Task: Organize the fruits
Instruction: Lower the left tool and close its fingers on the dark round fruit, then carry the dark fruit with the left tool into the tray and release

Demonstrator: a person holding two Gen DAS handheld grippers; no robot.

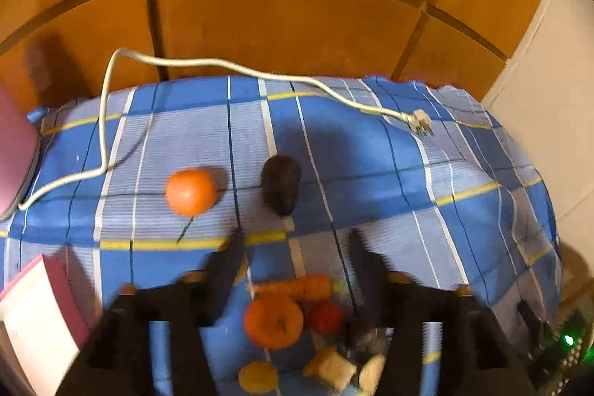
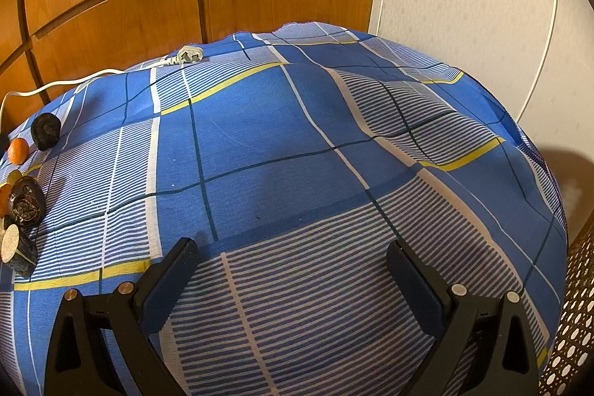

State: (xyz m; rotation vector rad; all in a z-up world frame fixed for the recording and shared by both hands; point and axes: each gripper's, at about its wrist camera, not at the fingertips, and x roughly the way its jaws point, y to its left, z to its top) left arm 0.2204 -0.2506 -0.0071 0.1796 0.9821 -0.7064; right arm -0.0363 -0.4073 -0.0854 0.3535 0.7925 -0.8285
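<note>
In the left wrist view my left gripper (image 1: 295, 244) is open above the blue checked cloth (image 1: 389, 173), with nothing between its fingertips. Beyond the tips lie an orange (image 1: 190, 192) and a dark oval fruit (image 1: 281, 184), apart from each other. Low between the fingers sits a cluster: a carrot (image 1: 297, 286), an orange round fruit (image 1: 273, 320), a small red fruit (image 1: 326, 316), a yellow fruit (image 1: 258, 375) and beige pieces (image 1: 334, 368). My right gripper (image 2: 293, 247) is open over bare cloth. At that view's left edge are the dark fruit (image 2: 45, 130) and the orange (image 2: 18, 150).
A white cable with a plug (image 1: 419, 123) trails across the cloth's far side. Wooden cabinet doors (image 1: 278, 25) stand behind. A pink-edged white box (image 1: 41, 307) is at the near left, a circuit board with a green light (image 1: 568, 340) at the right. Dark cut pieces (image 2: 26, 203) lie at the right view's left edge.
</note>
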